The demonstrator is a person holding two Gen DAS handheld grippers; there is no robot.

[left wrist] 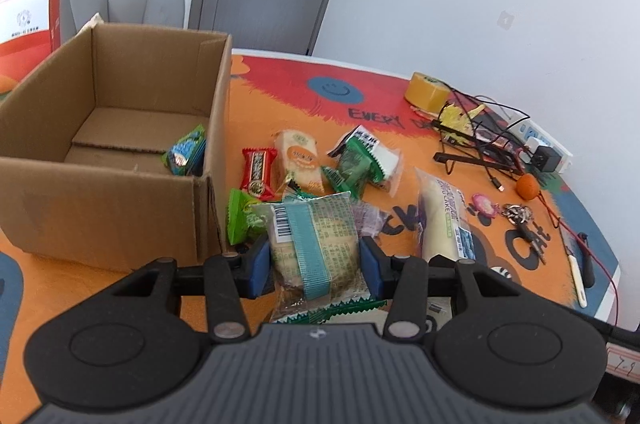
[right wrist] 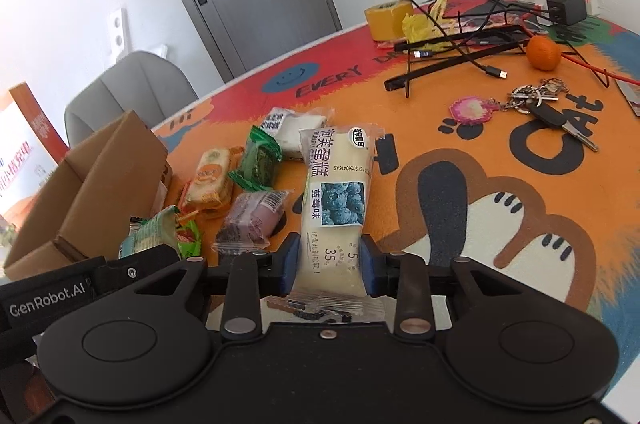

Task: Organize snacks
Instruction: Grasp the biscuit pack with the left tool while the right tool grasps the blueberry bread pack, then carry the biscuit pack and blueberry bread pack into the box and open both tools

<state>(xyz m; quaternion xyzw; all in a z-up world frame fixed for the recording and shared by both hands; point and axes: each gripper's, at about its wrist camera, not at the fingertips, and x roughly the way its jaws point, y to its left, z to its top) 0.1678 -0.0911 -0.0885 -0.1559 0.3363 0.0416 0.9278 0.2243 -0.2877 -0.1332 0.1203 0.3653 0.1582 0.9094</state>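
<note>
Only the left wrist view looks into the brown cardboard box [left wrist: 120, 143], where one shiny blue and green snack [left wrist: 187, 151] lies in the corner. The left gripper [left wrist: 315, 264] squeezes a crinkly see-through snack pack [left wrist: 316, 244] near the box. The right gripper [right wrist: 329, 264] pinches a long, soft blueberry cake packet [right wrist: 338, 199] over the orange table mat [right wrist: 460, 159]. Both packs' near ends hide behind the grippers.

A brown cardboard box [left wrist: 120, 127] sits on an orange, red and blue cartoon-printed tablecloth [right wrist: 460, 183], amid a red candy wrapper [left wrist: 258, 173], green packets [left wrist: 352, 163], a cream cake bag [right wrist: 336, 199] with what looks like a blueberry picture, and a yellow tape roll [left wrist: 426, 91].
</note>
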